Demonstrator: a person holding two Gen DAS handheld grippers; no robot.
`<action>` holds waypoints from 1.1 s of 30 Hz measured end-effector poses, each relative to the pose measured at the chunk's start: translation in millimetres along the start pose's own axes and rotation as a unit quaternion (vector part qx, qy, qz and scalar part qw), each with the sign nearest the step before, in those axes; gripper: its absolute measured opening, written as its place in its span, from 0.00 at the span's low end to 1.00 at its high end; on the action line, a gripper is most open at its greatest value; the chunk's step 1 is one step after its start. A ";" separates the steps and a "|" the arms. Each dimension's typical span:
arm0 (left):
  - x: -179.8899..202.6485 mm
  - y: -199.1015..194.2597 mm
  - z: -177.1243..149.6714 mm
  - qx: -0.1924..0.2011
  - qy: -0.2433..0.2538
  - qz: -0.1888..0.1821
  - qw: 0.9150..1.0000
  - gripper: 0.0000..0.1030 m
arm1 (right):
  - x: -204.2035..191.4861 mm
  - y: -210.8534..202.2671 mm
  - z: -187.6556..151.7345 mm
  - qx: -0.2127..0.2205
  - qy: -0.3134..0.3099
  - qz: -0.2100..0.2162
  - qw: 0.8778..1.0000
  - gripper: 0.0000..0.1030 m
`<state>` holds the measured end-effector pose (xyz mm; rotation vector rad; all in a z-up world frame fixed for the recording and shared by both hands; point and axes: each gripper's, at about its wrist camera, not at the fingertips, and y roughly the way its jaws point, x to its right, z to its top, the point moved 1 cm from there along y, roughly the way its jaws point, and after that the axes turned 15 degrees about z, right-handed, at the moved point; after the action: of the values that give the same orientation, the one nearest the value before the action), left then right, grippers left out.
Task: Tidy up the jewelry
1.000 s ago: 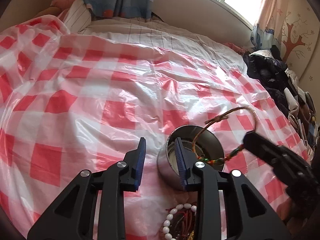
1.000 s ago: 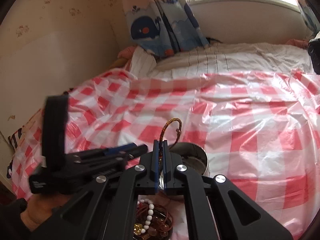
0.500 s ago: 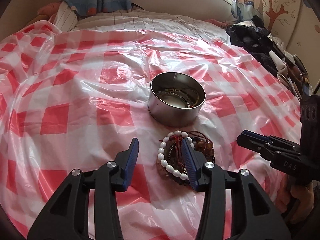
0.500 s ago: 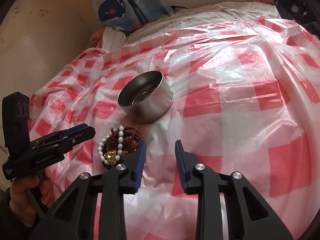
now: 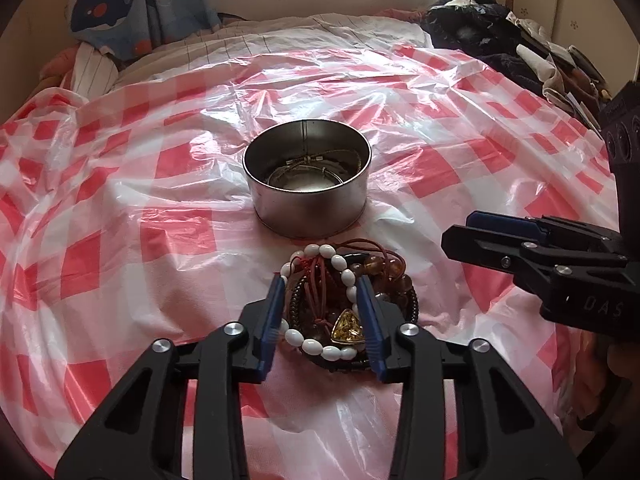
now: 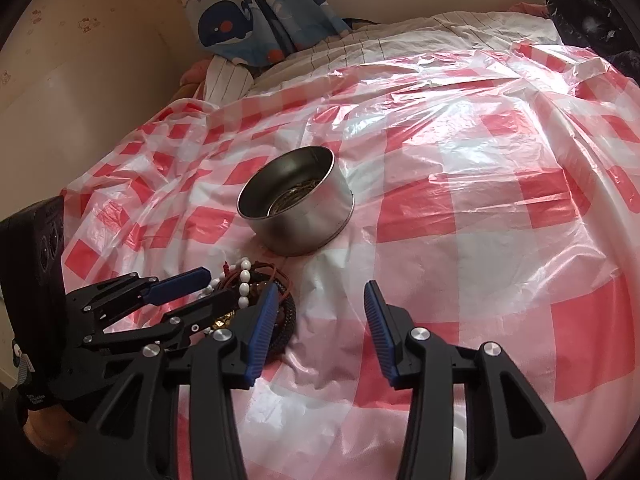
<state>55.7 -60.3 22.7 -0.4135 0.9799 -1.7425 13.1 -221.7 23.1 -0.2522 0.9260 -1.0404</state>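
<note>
"DAS" in raised letters — on the right gripper (image 5: 476, 228) body, other markings unreadable

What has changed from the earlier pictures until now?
The right gripper let go of the braided bracelet over the metal tin and drew back; its jaws have just opened, empty. The left gripper came down around the bracelet pile, its jaws just narrowing. The tin stayed put.

One round metal tin (image 5: 308, 208) sits on the bed; one tangled heap of bracelets (image 5: 344, 308) lies just in front of it, with two grippers by the heap
</note>
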 end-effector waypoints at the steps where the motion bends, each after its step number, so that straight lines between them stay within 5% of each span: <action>1: 1.1 1.5 -0.4 -0.001 0.005 0.005 1.000 0.25 | 0.1 0.5 0.1 0.000 0.001 0.000 1.000 0.45; 5: -4.2 0.7 1.1 -0.004 0.011 0.019 1.000 0.05 | -0.8 1.8 1.0 0.002 0.002 -0.001 1.000 0.50; 14: -34.7 -23.7 11.7 0.017 -0.063 -0.072 0.995 0.04 | -7.1 8.1 -0.1 -0.006 -0.010 0.008 1.000 0.50; 17: -53.9 -36.2 16.1 0.040 -0.122 -0.159 0.979 0.04 | -13.1 14.3 -1.1 -0.013 -0.024 0.005 1.000 0.50; 22: -77.7 -51.9 19.5 0.079 -0.178 -0.225 0.955 0.04 | -18.8 18.4 -4.4 -0.018 -0.039 0.003 0.999 0.50; 31: -88.1 -58.1 19.3 0.098 -0.198 -0.199 0.955 0.04 | -47.6 29.1 -11.8 -0.040 -0.071 0.084 0.993 0.49; 33: -90.5 -57.8 19.0 0.098 -0.202 -0.198 0.954 0.04 | -48.1 38.8 -14.3 -0.055 -0.059 0.098 0.992 0.42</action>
<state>68.5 20.4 95.1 -0.8441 0.4418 -1.9821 18.0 -158.6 17.5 -0.3051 0.8820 -0.7872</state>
